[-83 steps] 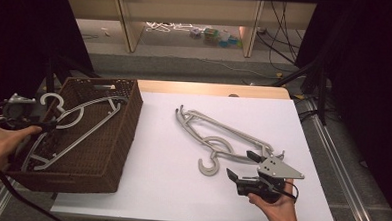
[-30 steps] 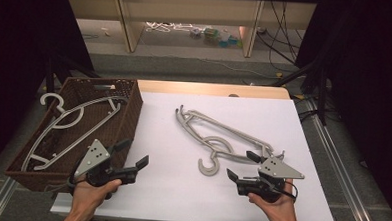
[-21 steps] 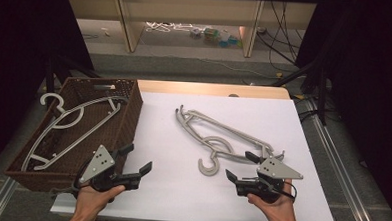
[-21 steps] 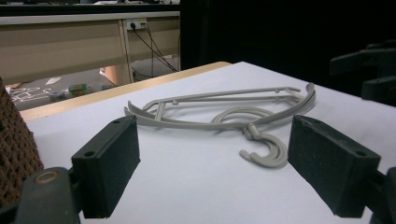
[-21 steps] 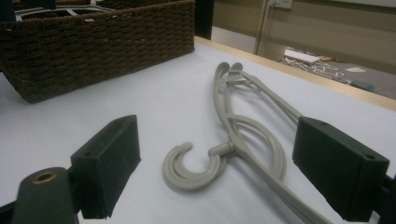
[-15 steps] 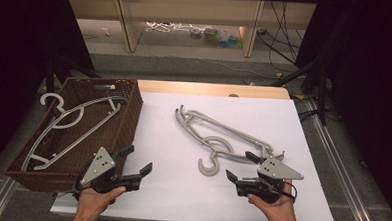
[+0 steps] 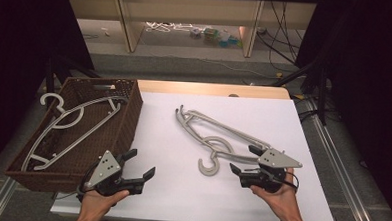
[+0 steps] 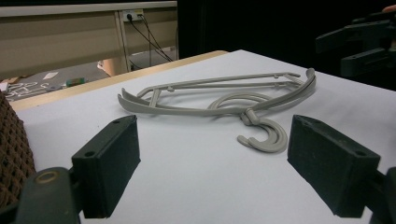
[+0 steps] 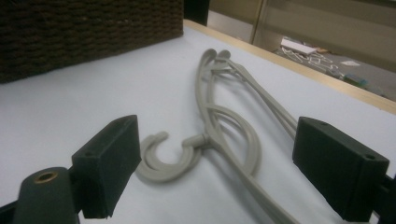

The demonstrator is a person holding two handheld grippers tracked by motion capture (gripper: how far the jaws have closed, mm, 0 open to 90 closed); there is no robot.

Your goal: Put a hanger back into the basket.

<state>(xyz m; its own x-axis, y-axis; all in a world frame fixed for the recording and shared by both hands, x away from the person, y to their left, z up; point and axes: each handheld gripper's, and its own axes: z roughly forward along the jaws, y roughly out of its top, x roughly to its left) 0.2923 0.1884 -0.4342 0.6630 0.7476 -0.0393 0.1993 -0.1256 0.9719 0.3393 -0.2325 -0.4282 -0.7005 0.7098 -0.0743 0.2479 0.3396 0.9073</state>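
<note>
Moved off the basket (image 7: 129,112), left hand-held gripper (image 7: 140,164) now hovers spread wide over the table (image 7: 170,189); right hand-held gripper (image 7: 244,162) gapes too. Hangers (image 7: 218,139) lie at one o'clock; stacked, both could lift together.

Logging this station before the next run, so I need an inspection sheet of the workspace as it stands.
Surface: white table top, bare at the front.
Job's things: grey hangers stacked mid-table; one hanger lies across the wicker basket at left.
Clutter: nothing seen on the table.
Grippers: left gripper open, empty, beside the basket; right gripper open, empty, by the hangers' hooks.
Cables: black cables on the floor behind.
Surroundings: shelf behind, small items on the floor.
</note>
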